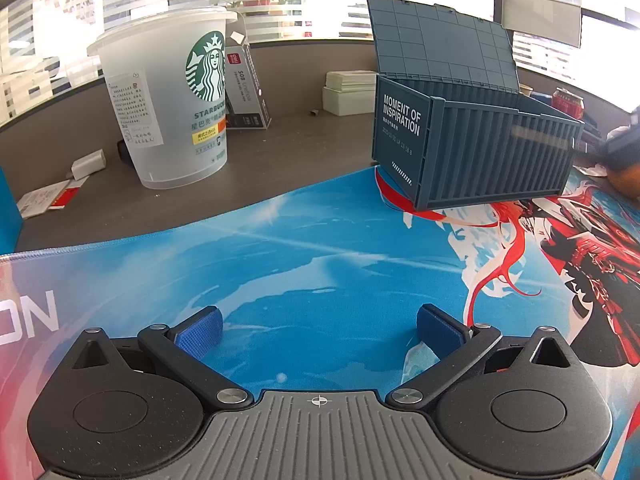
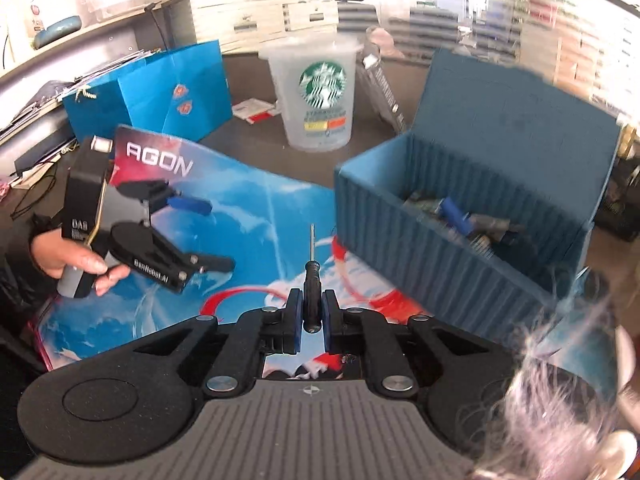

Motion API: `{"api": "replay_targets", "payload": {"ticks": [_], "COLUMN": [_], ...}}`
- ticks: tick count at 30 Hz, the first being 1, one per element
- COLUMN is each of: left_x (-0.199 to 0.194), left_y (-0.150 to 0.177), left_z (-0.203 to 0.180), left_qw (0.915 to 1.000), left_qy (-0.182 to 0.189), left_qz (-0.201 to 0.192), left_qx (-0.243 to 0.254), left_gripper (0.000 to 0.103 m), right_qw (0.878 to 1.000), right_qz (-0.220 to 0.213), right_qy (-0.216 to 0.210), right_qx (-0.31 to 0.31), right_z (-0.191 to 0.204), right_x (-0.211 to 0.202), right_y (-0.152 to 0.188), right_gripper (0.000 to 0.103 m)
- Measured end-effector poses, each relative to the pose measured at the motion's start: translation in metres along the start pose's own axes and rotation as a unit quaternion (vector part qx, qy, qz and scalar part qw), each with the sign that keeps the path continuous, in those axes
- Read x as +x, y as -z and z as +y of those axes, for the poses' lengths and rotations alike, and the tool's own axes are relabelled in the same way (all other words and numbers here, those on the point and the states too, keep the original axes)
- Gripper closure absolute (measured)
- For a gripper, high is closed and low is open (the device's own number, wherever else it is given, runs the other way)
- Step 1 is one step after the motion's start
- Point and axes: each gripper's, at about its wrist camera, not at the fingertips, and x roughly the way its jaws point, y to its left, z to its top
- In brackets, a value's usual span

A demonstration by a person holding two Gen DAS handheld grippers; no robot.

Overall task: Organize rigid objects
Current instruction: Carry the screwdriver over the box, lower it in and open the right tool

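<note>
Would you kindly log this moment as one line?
right tongs: shut on screwdriver | left tongs: open, empty | container box: lid open

Black gripper (image 2: 311,316) frame, blue ribbed pads (image 1: 199,336), silver screws, dark sleeve (image 2: 12,264)

Both views are bright, lit by daylight through the slatted blinds (image 1: 280,4) behind the desk, which blow out to white. Fisheye distortion bends the desk edge and darkens the corners. The left wrist view is sharp, with soft shadows under the container box (image 1: 476,152). The right wrist view is motion-blurred, most at the box (image 2: 472,208) and the right edge.
</note>
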Motion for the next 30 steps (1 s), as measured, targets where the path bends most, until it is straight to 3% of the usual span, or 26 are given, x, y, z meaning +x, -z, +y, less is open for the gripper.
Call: {"api": "replay_targets", "payload": {"ticks": [10, 23, 30], "left_x": [0.000, 0.000, 0.000], "left_y": [0.000, 0.000, 0.000], "left_z": [0.000, 0.000, 0.000], "left_qw": [1.0000, 1.0000, 1.0000], "left_qy": [0.000, -0.001, -0.001], "left_qz": [0.000, 0.000, 0.000], "left_qx": [0.000, -0.001, -0.001], "left_gripper": [0.000, 0.000, 0.000], "right_qw": [1.000, 0.999, 0.998], "right_qz": [-0.009, 0.043, 0.037], "right_qy": [0.025, 0.028, 0.040], "right_qx": [-0.010, -0.007, 0.013], "right_z": [-0.038, -0.097, -0.100], "right_x": [-0.008, 0.084, 0.097], "right_y": [-0.042, -0.072, -0.066], "right_gripper": [0.094, 0.094, 0.088]}}
